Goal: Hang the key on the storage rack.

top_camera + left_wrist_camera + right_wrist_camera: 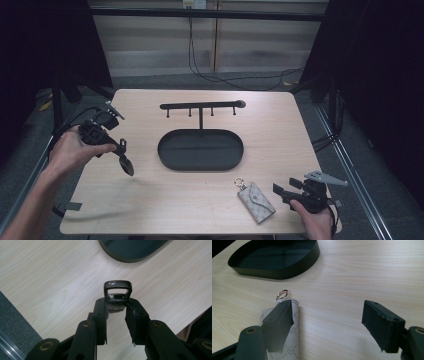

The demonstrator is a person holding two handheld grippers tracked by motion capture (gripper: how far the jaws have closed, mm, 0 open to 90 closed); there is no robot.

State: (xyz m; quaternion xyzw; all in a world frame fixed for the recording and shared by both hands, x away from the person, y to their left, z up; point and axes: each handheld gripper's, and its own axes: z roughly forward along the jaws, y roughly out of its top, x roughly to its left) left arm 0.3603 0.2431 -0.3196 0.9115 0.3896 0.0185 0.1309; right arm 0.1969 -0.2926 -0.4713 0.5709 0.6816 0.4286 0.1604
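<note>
One big wooden table (150, 200) holds it all. On it sits a black oval tray (200, 149), and a thin black rack (201, 105) with little hooks stands up from the far edge of the tray. The tray lies ahead of both sets of jaws, well apart from them, with bare wood in between.

The left gripper (123, 156) is up off the table, left of the tray. Its jaws are clenched on a small dark key fob (117, 293). The fob's body is squeezed between the pads, and its shiny square loop sticks out past the jaw tips. In the high view the fob hangs down from the jaws over the wood.

The right gripper (282, 191) sits low by the near right corner. Its jaws are spread wide and grip nothing. A grey key pouch (256, 202) with a tiny pattern lies flat on the table. It is just beside one jaw, partly hidden under it, not between the two. A small gold ring (282, 294) on its end points toward the tray.
</note>
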